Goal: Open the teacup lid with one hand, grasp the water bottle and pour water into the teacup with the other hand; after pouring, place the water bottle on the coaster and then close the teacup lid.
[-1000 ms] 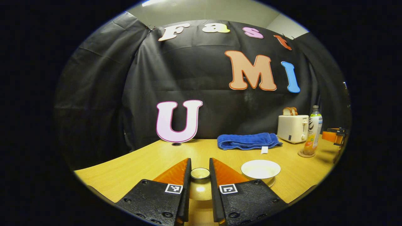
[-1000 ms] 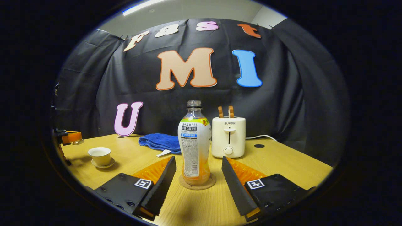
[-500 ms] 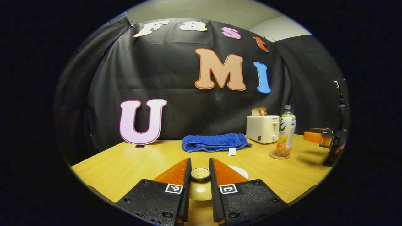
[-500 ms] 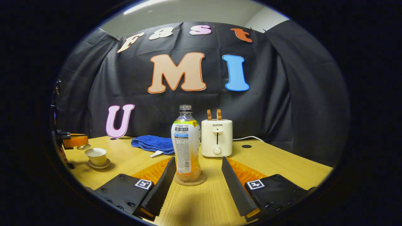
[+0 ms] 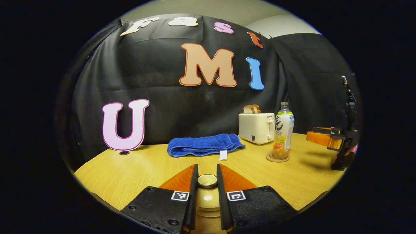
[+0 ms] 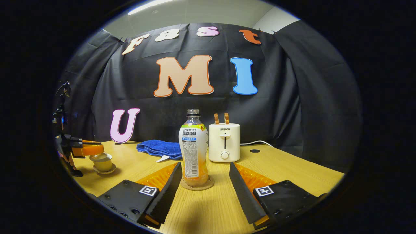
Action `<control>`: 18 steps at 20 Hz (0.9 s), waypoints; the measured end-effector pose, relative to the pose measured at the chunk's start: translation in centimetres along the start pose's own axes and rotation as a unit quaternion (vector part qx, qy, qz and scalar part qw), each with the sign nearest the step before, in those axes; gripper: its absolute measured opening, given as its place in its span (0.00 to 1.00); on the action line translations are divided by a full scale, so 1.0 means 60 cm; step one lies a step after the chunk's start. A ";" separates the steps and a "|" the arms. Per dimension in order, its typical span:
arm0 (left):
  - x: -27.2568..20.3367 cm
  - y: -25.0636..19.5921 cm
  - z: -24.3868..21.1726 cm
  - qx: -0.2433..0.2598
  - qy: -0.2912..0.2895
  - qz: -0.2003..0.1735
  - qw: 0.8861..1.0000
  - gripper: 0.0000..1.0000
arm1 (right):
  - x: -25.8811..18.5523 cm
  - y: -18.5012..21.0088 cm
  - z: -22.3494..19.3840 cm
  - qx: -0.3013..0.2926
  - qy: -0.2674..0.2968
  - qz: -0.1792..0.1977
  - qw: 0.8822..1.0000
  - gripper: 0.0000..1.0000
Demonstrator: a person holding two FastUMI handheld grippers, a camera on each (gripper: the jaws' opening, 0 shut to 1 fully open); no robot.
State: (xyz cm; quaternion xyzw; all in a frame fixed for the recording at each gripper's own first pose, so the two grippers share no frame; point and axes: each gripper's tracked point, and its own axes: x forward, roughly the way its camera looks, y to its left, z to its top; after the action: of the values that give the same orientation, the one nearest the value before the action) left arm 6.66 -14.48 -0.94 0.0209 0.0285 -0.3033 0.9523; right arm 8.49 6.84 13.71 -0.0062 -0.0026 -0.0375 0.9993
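Jaws first: the left gripper (image 5: 207, 177) is nearly closed, with both fingers pinching the little knob of the teacup lid (image 5: 207, 180). The right gripper (image 6: 205, 164) is wide open and holding nothing.

What changed over the last second is where the lid is. A second ago the left gripper view had the open teacup off to the right of the fingers. Half a second ago it was sliding in behind the right finger. Now there's a pale rim directly under the lid. The right gripper view backs that up. The cup was open on its saucer before, and now the lid is right on top of the teacup (image 6: 101, 164), which stands near the left end of the table (image 6: 211, 208). I can't tell from here whether the lid is fully seated or a hair above the rim.

The water bottle (image 6: 194, 149) stands upright on the coaster (image 6: 197, 186), just ahead of the open right jaws and apparently not touching them. It hasn't moved across these pictures.

So my read is that pouring and parking the bottle are done, and this is the last step, closing the cup. What's left is settling the lid square and letting go of the knob without dragging it sideways.
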 end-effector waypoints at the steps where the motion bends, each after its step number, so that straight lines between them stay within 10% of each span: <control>1: 0.002 -0.001 -0.002 0.002 0.003 -0.001 1.000 0.28 | -0.001 -0.001 -0.001 0.000 0.000 0.001 1.000 0.93; 12: 0.010 -0.003 -0.014 0.012 0.037 -0.008 0.999 0.30 | -0.004 0.001 0.000 0.000 -0.001 0.007 1.000 0.93; 18: 0.001 0.005 -0.002 -0.002 0.013 -0.003 1.000 0.67 | -0.007 0.002 0.000 0.000 -0.001 0.006 1.000 0.93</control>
State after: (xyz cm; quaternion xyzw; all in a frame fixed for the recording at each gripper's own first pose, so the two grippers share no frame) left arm 6.86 -14.28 -1.04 0.0230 0.0411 -0.3054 0.9511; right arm 8.10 6.97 13.68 -0.0067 -0.0038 -0.0320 0.9995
